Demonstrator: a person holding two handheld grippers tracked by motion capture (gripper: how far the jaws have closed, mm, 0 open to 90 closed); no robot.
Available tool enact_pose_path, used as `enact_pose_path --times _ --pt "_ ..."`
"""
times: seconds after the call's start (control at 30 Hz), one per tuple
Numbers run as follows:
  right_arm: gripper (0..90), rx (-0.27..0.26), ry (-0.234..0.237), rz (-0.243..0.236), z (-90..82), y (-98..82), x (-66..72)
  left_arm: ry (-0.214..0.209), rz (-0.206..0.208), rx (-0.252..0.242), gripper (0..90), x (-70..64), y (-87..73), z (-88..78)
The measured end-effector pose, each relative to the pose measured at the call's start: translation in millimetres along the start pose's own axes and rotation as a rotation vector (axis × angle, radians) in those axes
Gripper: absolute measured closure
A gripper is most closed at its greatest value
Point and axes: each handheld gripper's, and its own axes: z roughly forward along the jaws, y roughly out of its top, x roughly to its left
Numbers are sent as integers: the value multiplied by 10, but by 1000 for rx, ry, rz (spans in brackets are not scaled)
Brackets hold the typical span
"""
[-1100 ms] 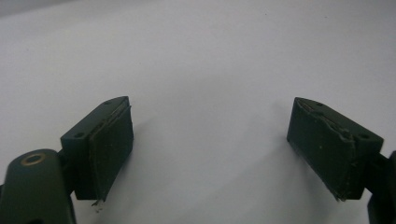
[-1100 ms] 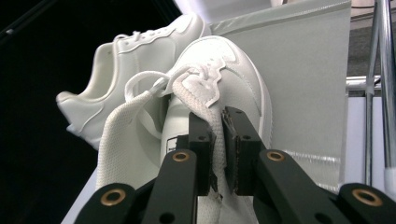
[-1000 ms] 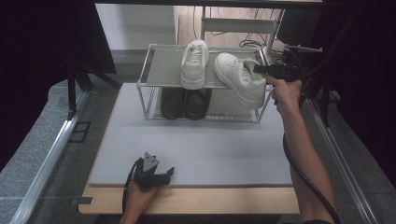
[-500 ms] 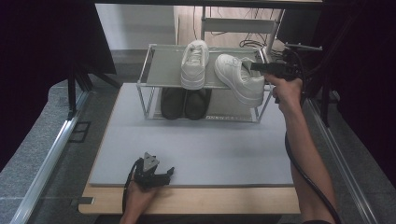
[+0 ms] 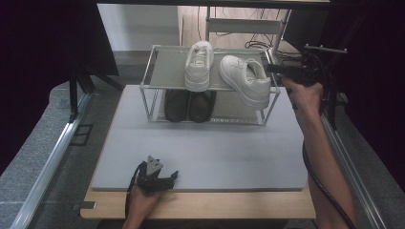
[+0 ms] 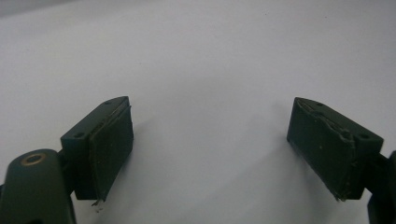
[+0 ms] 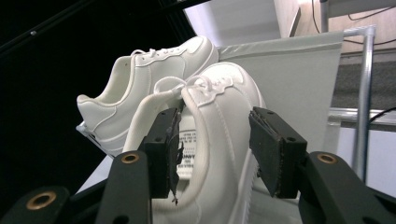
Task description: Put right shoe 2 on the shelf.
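The right arm stretches forward to about 2 o'clock on the table, its right gripper (image 7: 212, 149) level at the heel of the right-hand white sneaker (image 5: 246, 81) on the rack (image 5: 165, 71)'s top shelf. Its jaws have just been opening; the shoe's collar sits between them, the pads off it. The sneaker (clean, laced) lies angled, partly over the shelf's front edge. The left gripper (image 6: 210, 149) rests at 7 o'clock, jaws wide apart.

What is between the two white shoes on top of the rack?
Nothing: in the high view, bare shelf separates the left white shoe from the right white shoe.
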Motion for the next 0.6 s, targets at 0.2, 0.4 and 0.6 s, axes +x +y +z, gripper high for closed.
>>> enact_pose_path --times 0.2,0.4,0.6 --pt "602 -11 -11 -27 -155 -123 -29 1 0 0 146 0 0 0" --pt "720 1 -39 -72 -266 -278 -50 1 0 0 146 -1 0 1" --pt "839 9 -45 -118 -328 -516 -35 2 0 -1 146 -2 0 1"
